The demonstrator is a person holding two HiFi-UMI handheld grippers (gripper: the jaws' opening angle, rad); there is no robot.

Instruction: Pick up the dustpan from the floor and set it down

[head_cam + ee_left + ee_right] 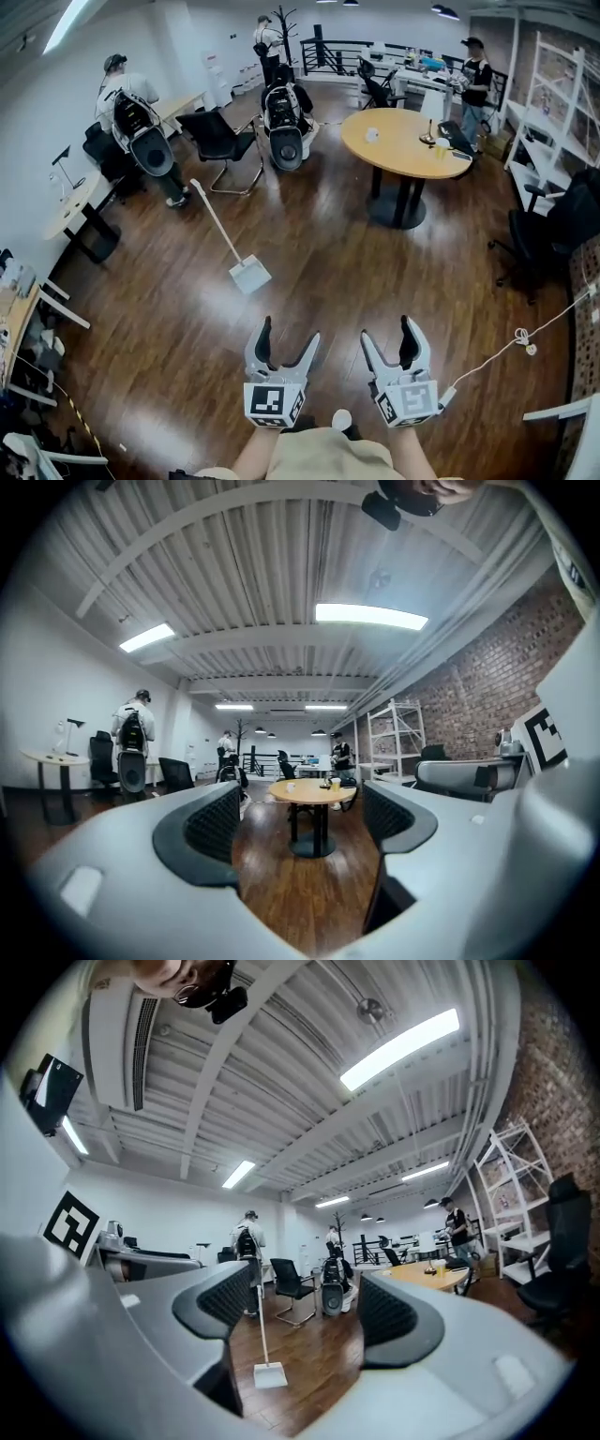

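A white long-handled dustpan (247, 274) rests on the wooden floor, its handle slanting up toward the back left. In the right gripper view the dustpan (269, 1375) lies on the floor ahead, seen between the jaws but well beyond them. My left gripper (287, 343) and right gripper (387, 341) are held side by side near the bottom of the head view, short of the dustpan. Both stand open with nothing between their fingers. The left gripper (300, 829) looks toward the round table, and the dustpan is out of its view.
A round wooden table (406, 141) with cups stands at the back right. Black chairs (221, 141) and several people are at the back. Desks line the left wall (70, 208). A white cable (511, 342) runs across the floor on the right.
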